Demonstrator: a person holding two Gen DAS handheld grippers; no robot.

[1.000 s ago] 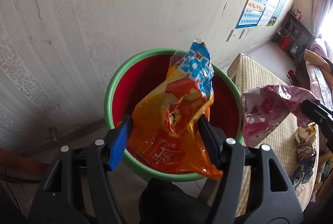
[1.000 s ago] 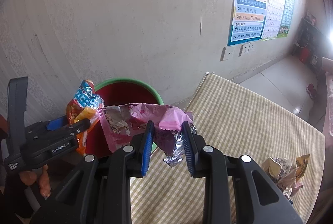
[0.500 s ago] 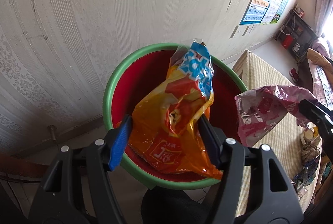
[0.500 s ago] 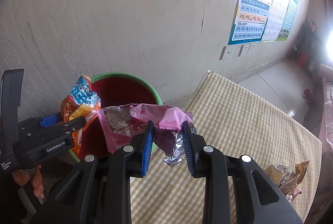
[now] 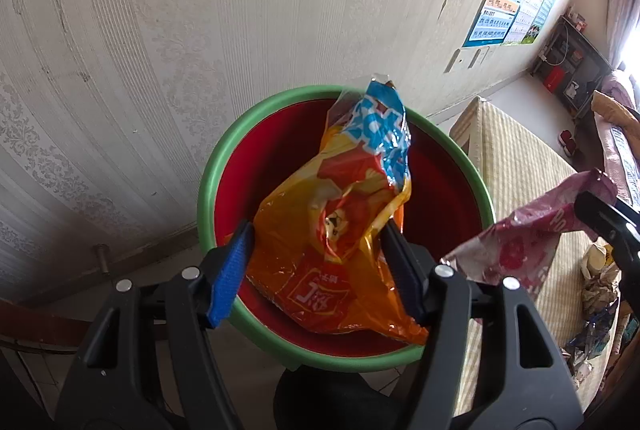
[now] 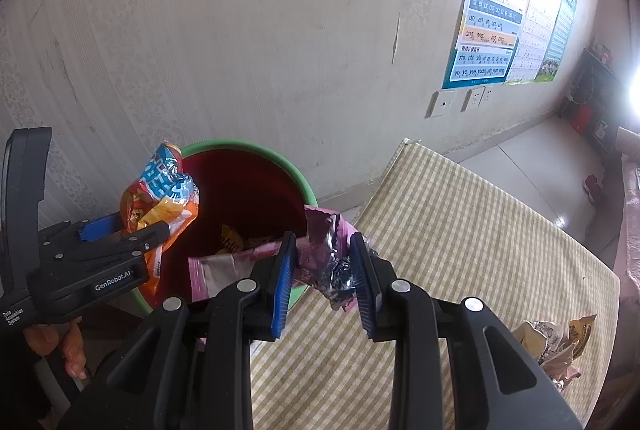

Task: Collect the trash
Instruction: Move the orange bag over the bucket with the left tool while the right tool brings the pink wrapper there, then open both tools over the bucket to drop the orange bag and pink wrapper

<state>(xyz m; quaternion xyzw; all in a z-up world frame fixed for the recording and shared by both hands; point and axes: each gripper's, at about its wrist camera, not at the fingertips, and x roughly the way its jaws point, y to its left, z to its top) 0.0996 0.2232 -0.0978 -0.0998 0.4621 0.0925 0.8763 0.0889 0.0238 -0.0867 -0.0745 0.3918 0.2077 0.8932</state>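
A red bin with a green rim (image 5: 256, 118) (image 6: 256, 150) stands by the wall. My left gripper (image 5: 316, 250) (image 6: 120, 230) is shut on an orange and blue snack bag (image 5: 340, 222) (image 6: 160, 198) and holds it over the bin's mouth. My right gripper (image 6: 323, 262) has its jaws spread, and a pink foil wrapper (image 6: 320, 254) (image 5: 520, 250) hangs between them, tipping over the bin's near rim. A yellow wrapper (image 6: 232, 242) lies inside the bin.
A table with a yellow checked cloth (image 6: 460, 250) (image 5: 520, 158) stands right of the bin. More crumpled wrappers (image 6: 552, 346) (image 5: 596, 294) lie at its right edge. The papered wall with posters (image 6: 492, 30) is close behind the bin.
My right gripper has opened wider and moved toward the bin; the pink wrapper now sags over the rim. My left gripper still holds the orange bag over the bin.
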